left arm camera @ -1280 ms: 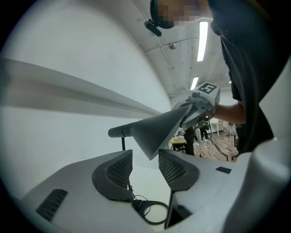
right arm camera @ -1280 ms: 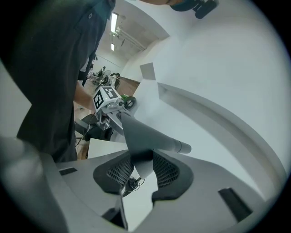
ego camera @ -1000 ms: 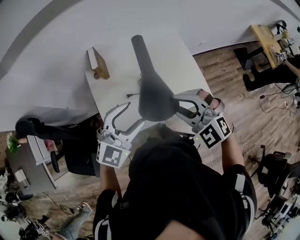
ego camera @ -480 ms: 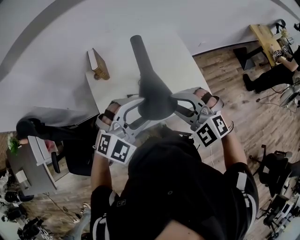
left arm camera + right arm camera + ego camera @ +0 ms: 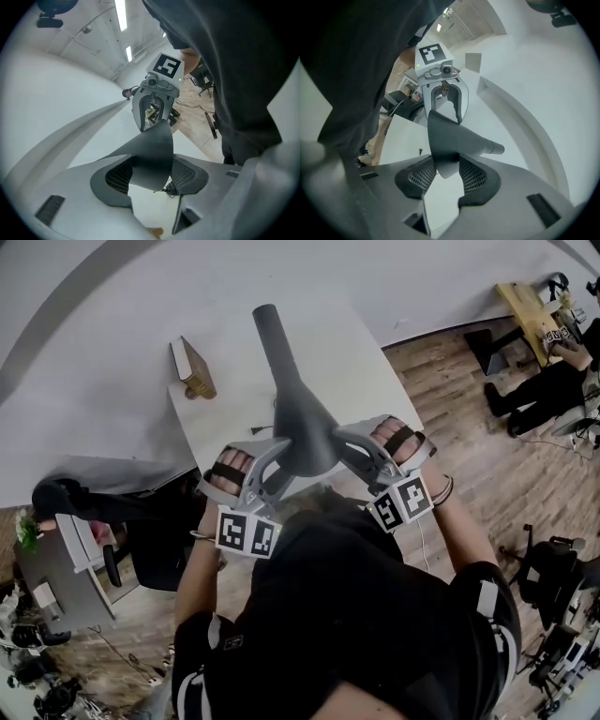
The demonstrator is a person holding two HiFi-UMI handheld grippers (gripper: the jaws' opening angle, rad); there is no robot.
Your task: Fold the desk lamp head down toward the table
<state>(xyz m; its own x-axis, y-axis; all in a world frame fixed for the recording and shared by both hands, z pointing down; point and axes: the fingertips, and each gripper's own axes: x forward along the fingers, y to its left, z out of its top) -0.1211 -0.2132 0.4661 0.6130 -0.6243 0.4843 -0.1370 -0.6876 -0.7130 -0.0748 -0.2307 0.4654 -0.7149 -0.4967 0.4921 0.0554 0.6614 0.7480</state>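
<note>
Lamp [image 5: 300, 423] between claws [image 5: 151, 176] [image 5: 447, 173] — left closing, right opening.

The white table [image 5: 361, 357] bears a desk lamp [image 5: 300, 418] and a brown box [image 5: 191, 368].

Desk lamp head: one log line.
left gripper: fingers just closing, lamp head rim between | right gripper: fingers just opening, rim between | lamp head: above table

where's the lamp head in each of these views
head view: lamp head at centre, its wide end toward the bottom edge.
left gripper view: lower centre, a dark curved shell.
right gripper view: just below centre, narrowing toward the right.
shared landmark: the white table beneath it shows in all three.
</note>
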